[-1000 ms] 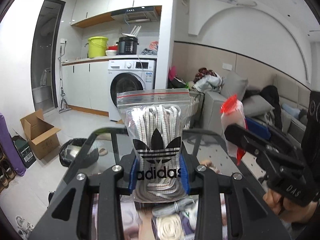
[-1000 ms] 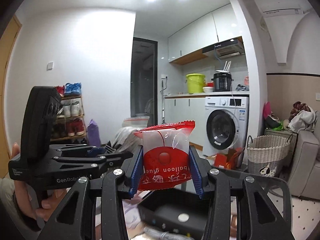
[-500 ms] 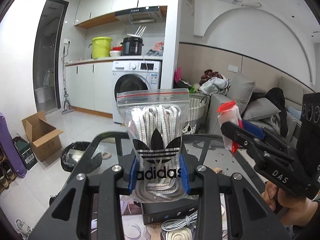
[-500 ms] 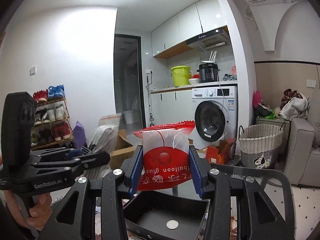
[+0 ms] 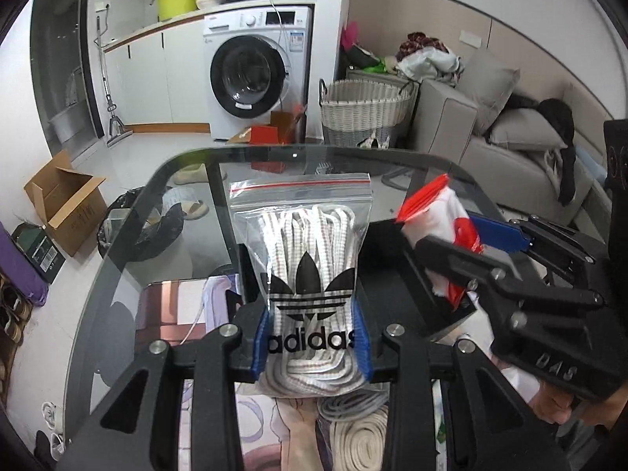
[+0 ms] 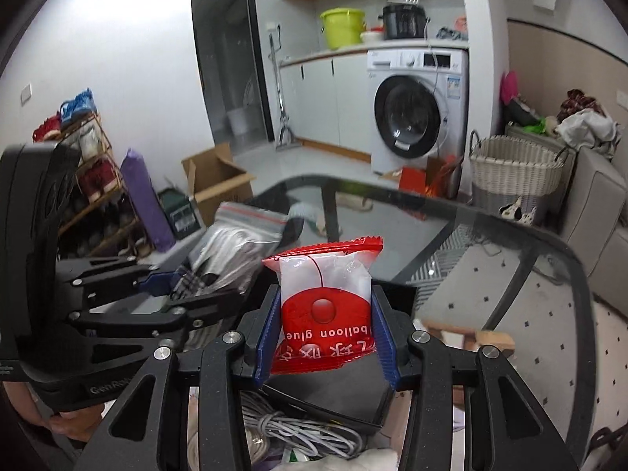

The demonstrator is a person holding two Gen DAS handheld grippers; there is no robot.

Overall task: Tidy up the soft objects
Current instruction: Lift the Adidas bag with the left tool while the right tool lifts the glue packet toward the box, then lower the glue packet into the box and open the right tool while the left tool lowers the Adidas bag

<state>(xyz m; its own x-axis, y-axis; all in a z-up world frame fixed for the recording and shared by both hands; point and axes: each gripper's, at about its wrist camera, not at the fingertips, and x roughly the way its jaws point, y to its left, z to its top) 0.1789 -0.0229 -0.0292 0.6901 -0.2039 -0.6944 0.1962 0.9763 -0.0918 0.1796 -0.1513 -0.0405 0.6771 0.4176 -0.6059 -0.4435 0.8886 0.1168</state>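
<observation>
Both my cameras have tipped downward in the last second, so the dark glass worktop (image 5: 129, 259) and the open black box (image 6: 333, 396) now fill the view. My left gripper (image 5: 312, 347) has its jaws closed on the clear zip bag of white laces (image 5: 304, 259); my right gripper (image 6: 327, 341) pinches the red-and-white balloon-glue sachet (image 6: 325, 306). I judge both are heading down to be placed.

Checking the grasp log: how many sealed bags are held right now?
2. The adidas zip bag of laces is in the left gripper; the red balloon glue packet is in the right gripper. More may lie hidden below.
</observation>
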